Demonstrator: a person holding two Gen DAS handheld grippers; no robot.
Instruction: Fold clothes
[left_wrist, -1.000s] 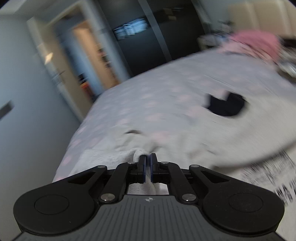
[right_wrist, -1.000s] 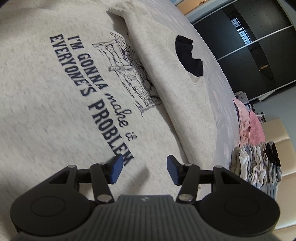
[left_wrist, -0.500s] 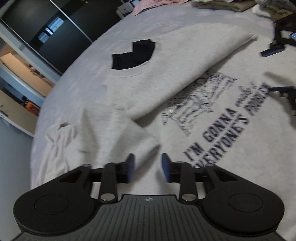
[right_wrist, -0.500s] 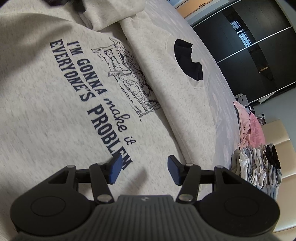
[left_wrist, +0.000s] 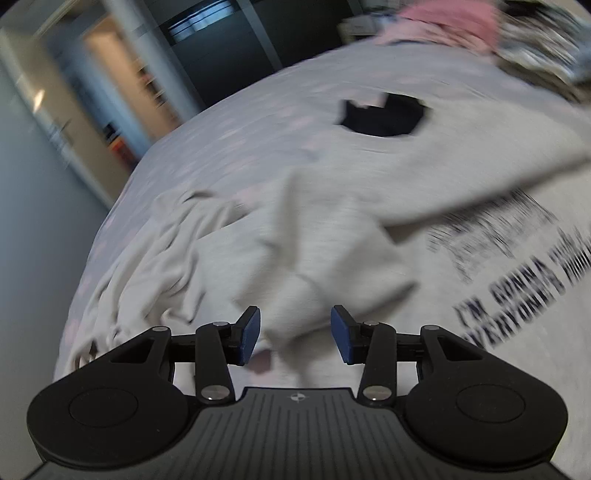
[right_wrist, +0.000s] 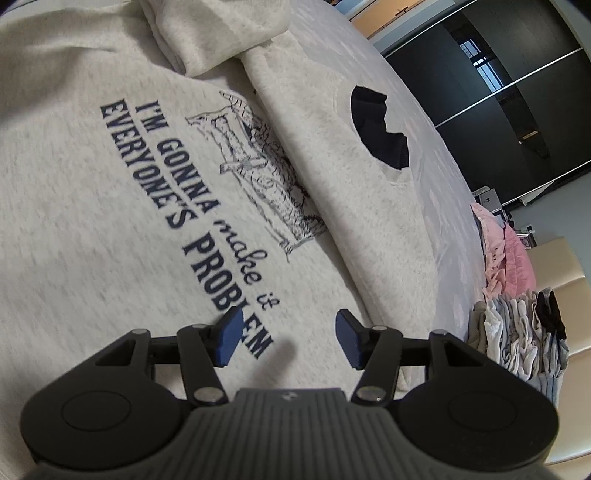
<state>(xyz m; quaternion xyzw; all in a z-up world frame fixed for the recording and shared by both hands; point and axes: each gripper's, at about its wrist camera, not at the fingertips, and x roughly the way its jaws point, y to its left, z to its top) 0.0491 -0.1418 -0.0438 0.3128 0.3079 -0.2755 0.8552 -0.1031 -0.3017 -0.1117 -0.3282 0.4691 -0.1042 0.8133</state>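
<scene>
Grey sweatshirt (right_wrist: 110, 206) lies printed side up on the bed (left_wrist: 229, 140), one sleeve (right_wrist: 325, 177) folded across the chest, partly covering the drawing. A second ago the left claw (left_wrist: 295, 334) was pinched on the other sleeve (left_wrist: 295, 243); now its jaws are opening, and that sleeve lies dropped in a loose, rumpled heap just ahead of them, nothing gripped. Left view is motion-blurred. Right claw (right_wrist: 290, 336) hovers half open over the printed text, empty, as before. Judgement: second sleeve released but untidy; it likely needs flattening before the body fold.
</scene>
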